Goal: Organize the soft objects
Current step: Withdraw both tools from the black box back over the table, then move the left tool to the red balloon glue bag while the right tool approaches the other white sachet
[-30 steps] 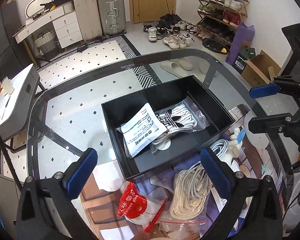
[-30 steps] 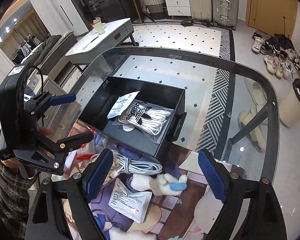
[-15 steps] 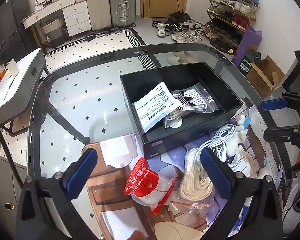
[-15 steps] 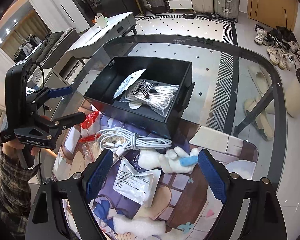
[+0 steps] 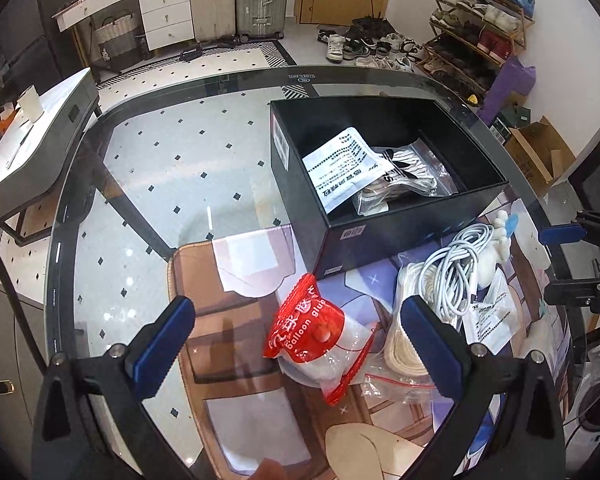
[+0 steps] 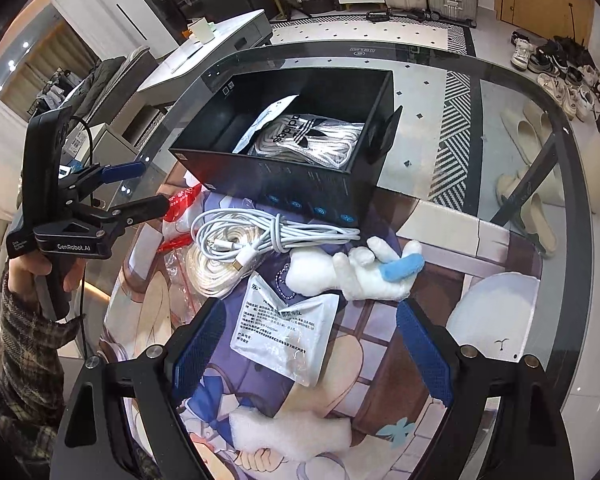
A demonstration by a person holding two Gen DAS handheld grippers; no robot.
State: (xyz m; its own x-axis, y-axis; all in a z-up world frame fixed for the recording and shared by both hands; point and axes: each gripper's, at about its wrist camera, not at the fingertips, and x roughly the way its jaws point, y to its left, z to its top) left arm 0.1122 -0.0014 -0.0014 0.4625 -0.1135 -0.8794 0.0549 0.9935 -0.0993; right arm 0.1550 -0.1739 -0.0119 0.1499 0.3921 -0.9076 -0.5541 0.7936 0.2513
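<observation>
A glass table (image 5: 148, 184) fills both views, its lower part covered by a printed mat (image 6: 380, 344). An open black box (image 5: 384, 236) stands on the table at upper centre of each view; inside lie a white printed packet (image 5: 336, 168) and a clear bag of white laces (image 6: 316, 140), the packet overlapping the bag.

Left wrist view: the left claw (image 5: 296, 348) is released, its blue-padded fingers (image 5: 162, 348) spread wide at the lower frame, holding nothing. Between them, on the mat, lies a red-topped balloon-glue bag (image 5: 312, 332). To its right a clear zip bag of cream cord (image 5: 400, 352) lies under a coiled white cable (image 5: 452, 272), which lies just in front of the box.

Right wrist view: the right claw (image 6: 306, 354) is likewise released and empty, fingers wide apart at the lower frame. Between them lies a flat white sachet (image 6: 288, 336); just above it, at centre, rests a white plush toy (image 6: 348, 272) with a blue part, touching the cable's right end. The left claw appears at mid-left of this frame, jaws parted.
</observation>
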